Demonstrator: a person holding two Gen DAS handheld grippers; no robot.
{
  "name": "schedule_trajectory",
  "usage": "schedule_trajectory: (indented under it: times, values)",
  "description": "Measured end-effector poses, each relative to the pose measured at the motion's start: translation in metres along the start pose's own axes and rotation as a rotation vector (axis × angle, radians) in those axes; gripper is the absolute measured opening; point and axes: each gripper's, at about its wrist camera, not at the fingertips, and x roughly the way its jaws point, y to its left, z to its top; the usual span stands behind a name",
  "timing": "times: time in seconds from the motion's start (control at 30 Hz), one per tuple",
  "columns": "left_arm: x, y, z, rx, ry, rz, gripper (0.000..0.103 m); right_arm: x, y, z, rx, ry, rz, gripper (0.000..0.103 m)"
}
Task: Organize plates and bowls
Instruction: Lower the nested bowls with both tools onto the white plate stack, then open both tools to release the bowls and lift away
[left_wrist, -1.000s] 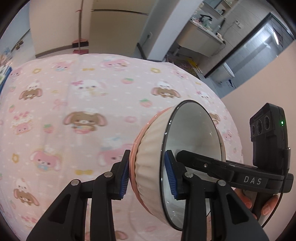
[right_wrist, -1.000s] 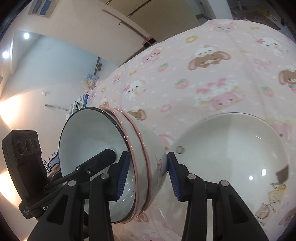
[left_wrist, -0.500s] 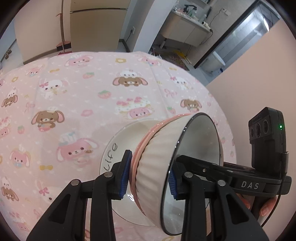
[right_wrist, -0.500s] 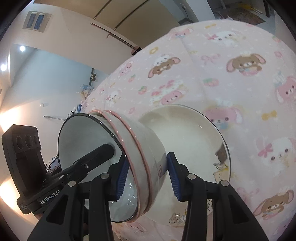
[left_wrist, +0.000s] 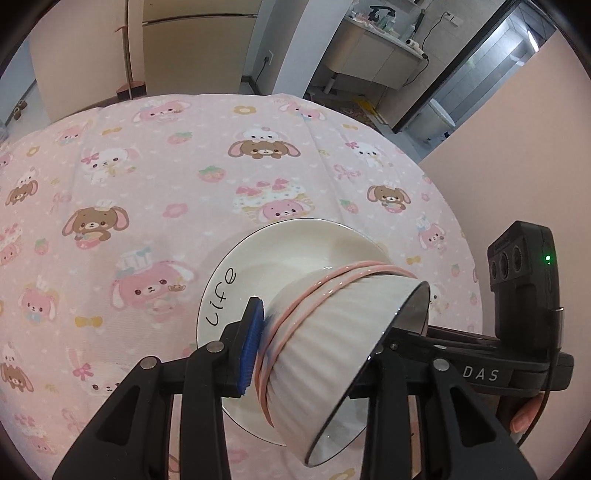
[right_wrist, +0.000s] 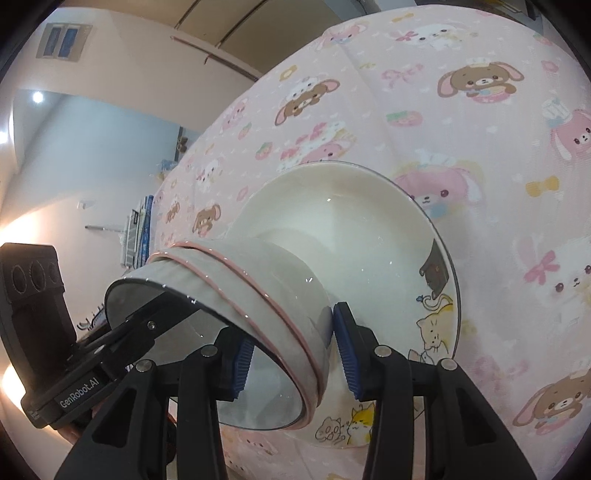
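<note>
1. Bowls (left_wrist: 332, 332), a nested stack tipped on its side, have come down over the plate (left_wrist: 295, 243) on the pink surface (left_wrist: 147, 177); a second ago only cloth lay below.
2. Left gripper (left_wrist: 317, 332): jaws part-open, clamped across the stack's wall.
3. Right gripper (right_wrist: 291, 354): one pad inside, one outside; whether the outer pad presses, cannot tell.
4. Stack's foot seems at the plate's well; likely next: level it, then let go.

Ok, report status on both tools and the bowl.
Both tools, left and right, shut on bowl rim. Bowl tilted over plate. Nothing in the way.
</note>
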Motion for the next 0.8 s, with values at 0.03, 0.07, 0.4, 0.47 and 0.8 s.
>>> schedule_trajectory:
  times: [0.03, 0.07, 0.4, 0.47, 0.8]
  values:
    - [-0.001, 0.001, 0.000, -0.002, 0.003, -0.004, 0.032, -0.001, 0.000, 0.000, -0.001, 0.001, 0.000, 0.044]
    - [-0.001, 0.000, 0.000, 0.002, 0.004, -0.003, 0.033, -0.001, 0.001, 0.000, -0.001, 0.004, 0.001, 0.044]
    - [0.007, -0.005, 0.008, 0.023, -0.003, 0.032, 0.032, 0.001, -0.003, 0.001, 0.015, -0.009, -0.005, 0.044]
    - [0.010, -0.008, 0.009, 0.026, -0.001, 0.054, 0.033, 0.001, -0.001, -0.001, 0.004, -0.019, -0.022, 0.044]
    - [0.029, -0.003, 0.006, 0.045, 0.072, 0.070, 0.035, -0.006, -0.002, -0.006, -0.019, -0.041, -0.041, 0.044]
